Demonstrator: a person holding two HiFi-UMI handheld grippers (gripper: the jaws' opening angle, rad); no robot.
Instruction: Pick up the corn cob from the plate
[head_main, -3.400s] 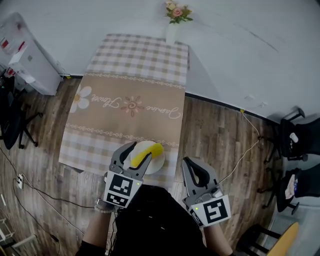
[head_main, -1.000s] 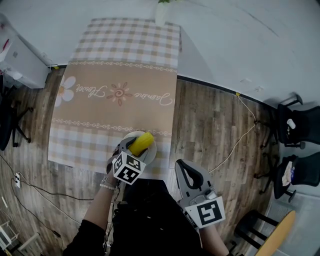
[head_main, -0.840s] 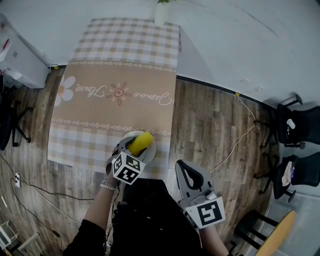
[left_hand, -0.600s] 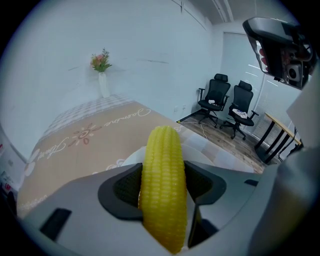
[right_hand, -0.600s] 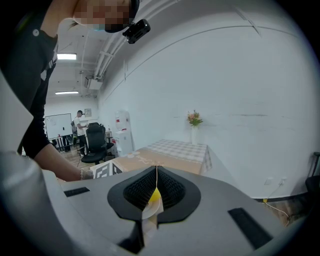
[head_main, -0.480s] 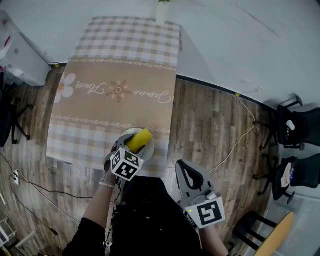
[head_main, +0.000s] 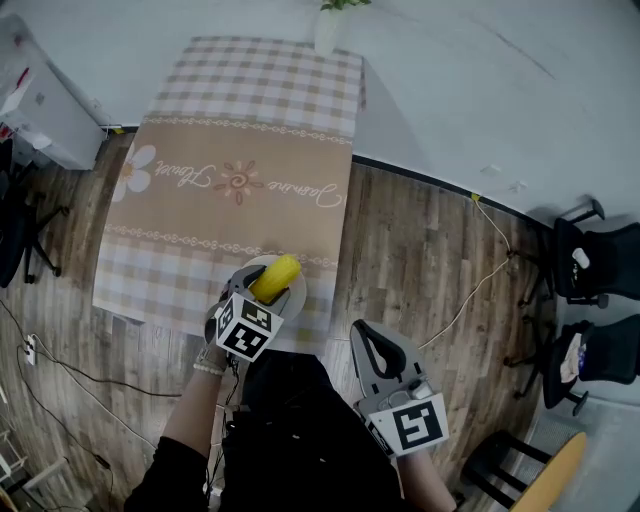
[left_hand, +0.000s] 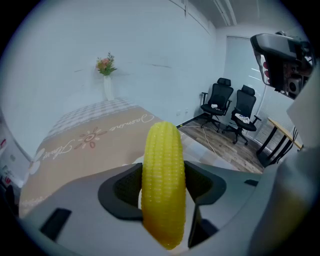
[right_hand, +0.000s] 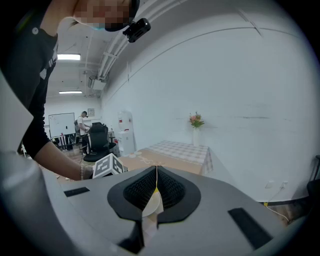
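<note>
The yellow corn cob (head_main: 276, 277) is pinched between the jaws of my left gripper (head_main: 260, 292), over the white plate (head_main: 297, 299) at the near edge of the table. In the left gripper view the corn cob (left_hand: 163, 185) stands on end between the dark pads (left_hand: 124, 189), its tip pointing away from the camera. I cannot tell whether its lower end touches the plate. My right gripper (head_main: 369, 336) hangs off the table near the person's body, with its jaws shut together (right_hand: 156, 186) and nothing between them.
The table (head_main: 240, 130) carries a checked cloth with a beige runner. A vase of flowers (head_main: 330, 28) stands at its far end. Black office chairs (head_main: 592, 268) are at the right, a cable (head_main: 480, 280) lies on the wooden floor, and a white cabinet (head_main: 40, 110) stands at the left.
In the earliest frame the left gripper was open around the corn on the plate; now it is shut on it and has tilted. The right gripper has hardly moved.
</note>
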